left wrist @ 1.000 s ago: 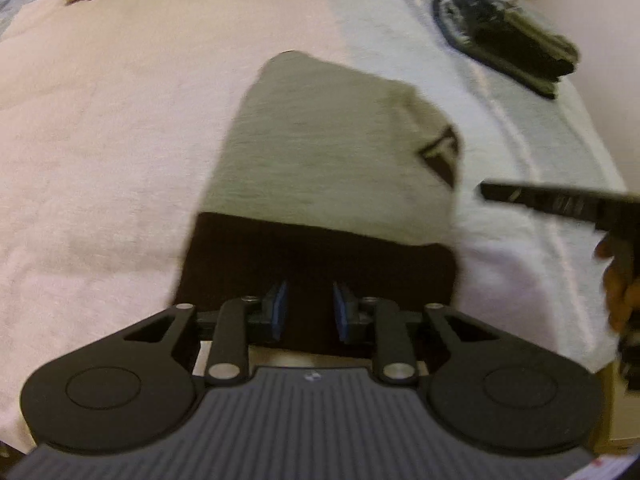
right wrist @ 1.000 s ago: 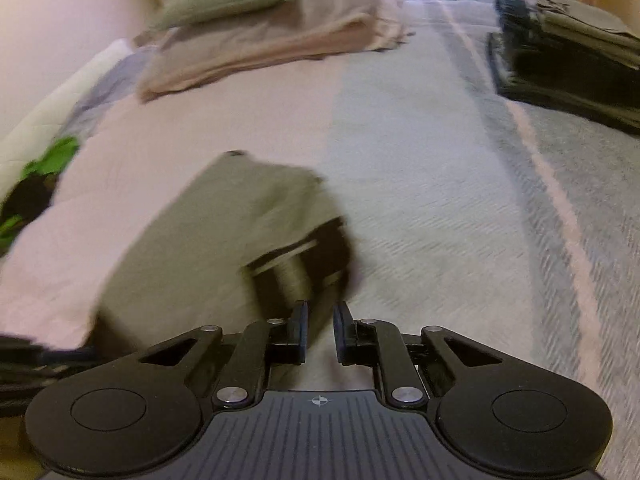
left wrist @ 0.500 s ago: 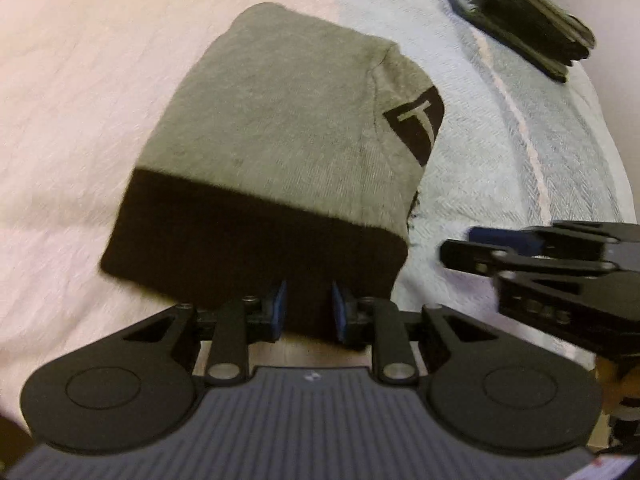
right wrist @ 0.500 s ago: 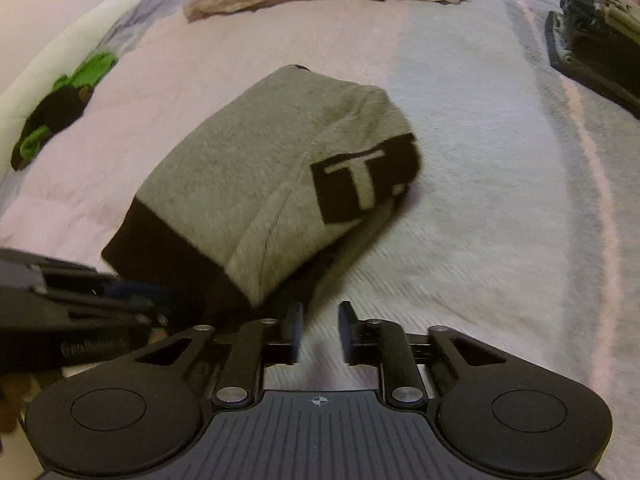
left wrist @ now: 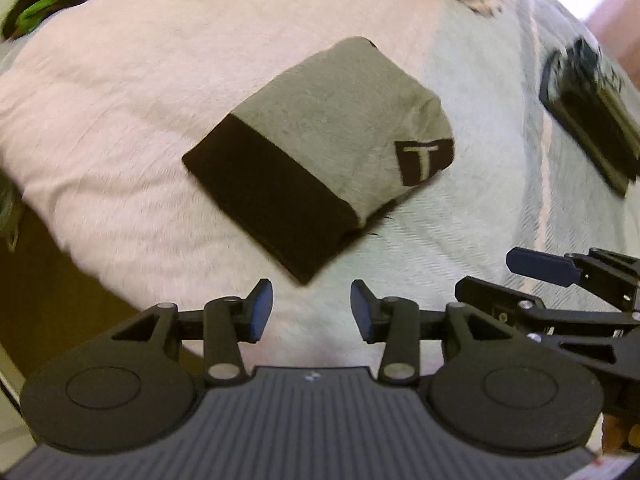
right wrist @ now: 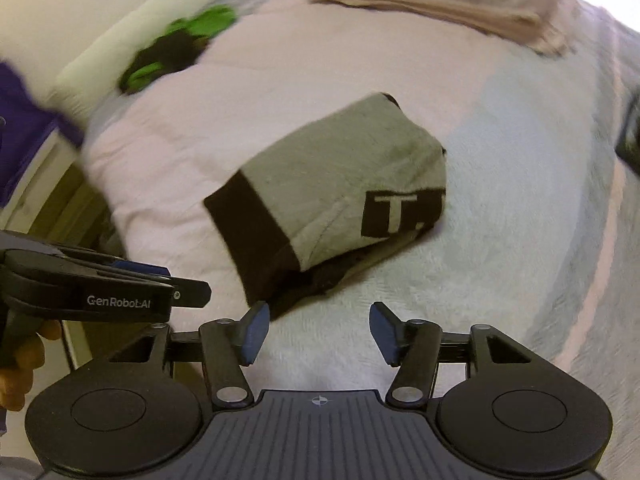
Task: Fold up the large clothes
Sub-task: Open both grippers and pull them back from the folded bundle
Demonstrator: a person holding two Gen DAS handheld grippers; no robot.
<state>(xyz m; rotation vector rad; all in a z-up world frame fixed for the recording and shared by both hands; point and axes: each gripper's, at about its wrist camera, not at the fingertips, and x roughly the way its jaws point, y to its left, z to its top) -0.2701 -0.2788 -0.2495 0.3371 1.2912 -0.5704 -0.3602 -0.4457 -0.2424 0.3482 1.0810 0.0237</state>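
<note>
A folded grey garment (left wrist: 332,128) (right wrist: 344,176) with a dark band along one end and a dark patch bearing a pale "T" lies flat on the bed. My left gripper (left wrist: 311,312) hovers above its near corner; the jaws are opening and nothing is between them. My right gripper (right wrist: 316,334) hangs above the blanket just short of the garment's dark edge, its jaws also opening with nothing between them. In the left wrist view the right gripper (left wrist: 516,276) shows at the right edge. The right wrist view has the left gripper (right wrist: 188,286) at the left edge.
The bed carries a pink and pale grey blanket (left wrist: 120,120) (right wrist: 520,240). A stack of dark folded clothes (left wrist: 588,108) lies at the right. Beige bedding (right wrist: 440,8) sits at the far end. A green and black item (right wrist: 176,48) lies far left. The bed's edge (right wrist: 76,184) drops off at left.
Both grippers let go of the folded garment, spread their jaws and rose away from it. The garment now lies farther from both cameras and appears turned in both views.
</note>
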